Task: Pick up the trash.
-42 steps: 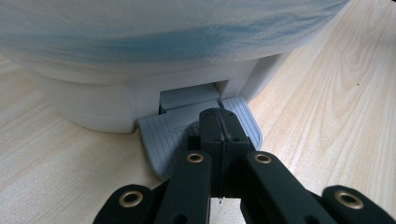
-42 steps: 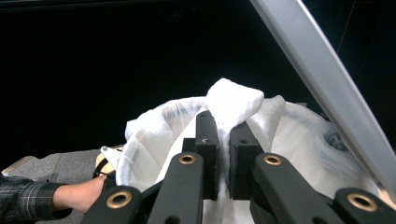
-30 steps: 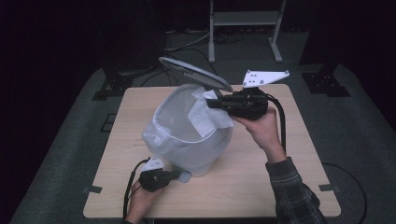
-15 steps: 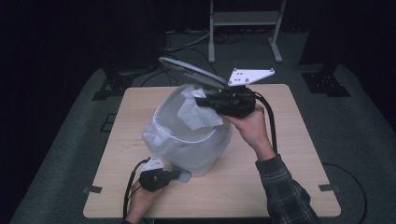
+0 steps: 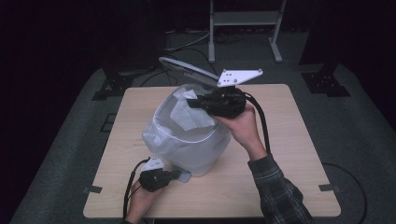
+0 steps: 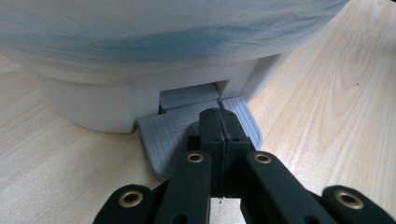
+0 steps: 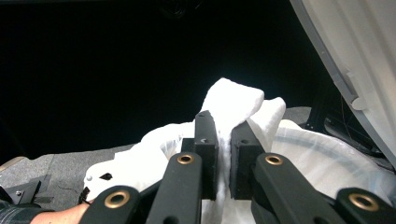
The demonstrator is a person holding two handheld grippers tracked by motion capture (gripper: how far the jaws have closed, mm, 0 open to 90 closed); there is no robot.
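My left hand-held gripper, jaws together, presses the grey ribbed pedal at six o'clock of the white plastic pedal bin mid-tabletop. My right hand-held gripper is clamped on the white bin-liner bag at the rim's one o'clock.

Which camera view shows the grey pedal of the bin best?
The left gripper view: the grey pedal lies close and sharp, with the shut left gripper pressing on it. In the high view the pedal is a small sliver beside that gripper.

No readable text, no labels or brands, perhaps too dim and blurred to tell
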